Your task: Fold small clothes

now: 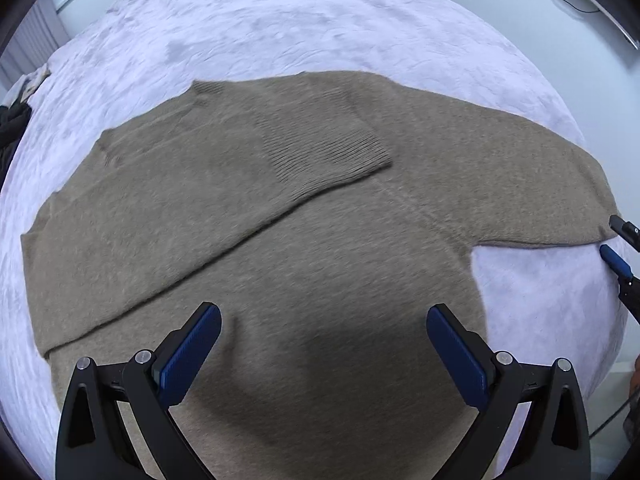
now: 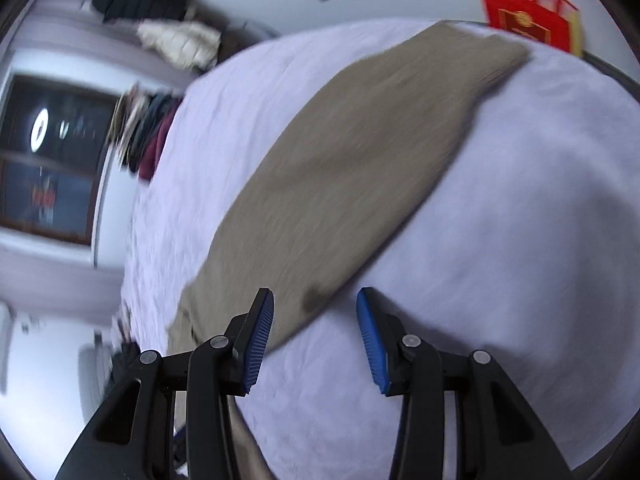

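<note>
Covering most of the pale lilac bedspread (image 1: 280, 28), a taupe knit sweater (image 1: 320, 260) lies flat, one sleeve (image 1: 280, 152) already folded across the chest with its ribbed cuff near the middle. The other sleeve (image 2: 360, 152) stretches out straight toward the bed's edge, so the step in hand looks like the second sleeve fold. Above the sweater's body the left gripper (image 1: 324, 344) hangs with its jaws wide apart and nothing between them. Near the outstretched sleeve's lower edge the right gripper (image 2: 315, 328) has its jaws partly apart, also empty. The next move probably calls for the right gripper to close on that sleeve's edge and carry it over the body, while the left steadies the cloth.

Only the left wrist view shows the folded sleeve and the whole body. Only the right wrist view, blurred, shows the free sleeve's full length, a red bag (image 2: 532, 16) beyond its cuff, and piled clothes (image 2: 144, 140) by a dark window
</note>
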Available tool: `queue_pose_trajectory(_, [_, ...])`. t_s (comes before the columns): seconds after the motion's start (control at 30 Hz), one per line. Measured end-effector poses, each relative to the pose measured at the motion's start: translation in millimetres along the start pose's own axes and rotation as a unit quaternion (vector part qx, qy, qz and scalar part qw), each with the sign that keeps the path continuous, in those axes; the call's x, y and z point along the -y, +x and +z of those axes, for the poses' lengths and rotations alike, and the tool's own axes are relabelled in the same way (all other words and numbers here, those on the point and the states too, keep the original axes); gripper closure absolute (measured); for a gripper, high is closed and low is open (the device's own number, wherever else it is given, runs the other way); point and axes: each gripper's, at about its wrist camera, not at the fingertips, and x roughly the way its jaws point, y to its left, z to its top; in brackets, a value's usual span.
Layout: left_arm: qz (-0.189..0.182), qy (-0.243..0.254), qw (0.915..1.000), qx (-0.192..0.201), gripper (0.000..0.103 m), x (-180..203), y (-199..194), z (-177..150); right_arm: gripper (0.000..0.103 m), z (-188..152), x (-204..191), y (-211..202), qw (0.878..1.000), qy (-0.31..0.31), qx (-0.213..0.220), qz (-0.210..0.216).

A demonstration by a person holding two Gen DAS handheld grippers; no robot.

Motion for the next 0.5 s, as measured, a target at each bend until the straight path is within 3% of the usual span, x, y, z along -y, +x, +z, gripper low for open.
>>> queue_pose_trajectory(0.17, [-0.012, 0.008, 0.9999, -0.004, 0.000, 18.8, 9.7, 16.2, 0.056, 31.2, 18.3, -4.3, 0.999, 0.039, 0.033, 0.008])
queue_pose_trajectory(0.3, [-0.020, 0.013, 0.9997, -0.005, 0.000, 23.5, 4.6, 17.1, 0.055, 46.0, 16.8, 11.6, 0.995, 0.066, 0.032, 0.072])
queue_pose_trajectory(0.37, [-0.021, 0.013, 0.9997, -0.003, 0.000, 28.4, 6.7, 23.1, 0.063, 52.5, 12.6, 19.9, 0.989, 0.082, 0.027, 0.121])
queue_pose_trajectory(0.43, [-0.024, 0.011, 0.9996, -0.004, 0.000, 25.8, 6.7, 25.1, 0.094, 54.3, 1.3, 30.4, 0.983, 0.091, 0.018, 0.159])
queue_pose_trajectory(0.5, [-0.025, 0.004, 0.9997, -0.003, 0.000, 20.8, 5.3, 25.6, 0.095, 53.6, -14.1, 40.0, 0.974, 0.102, 0.008, 0.202])
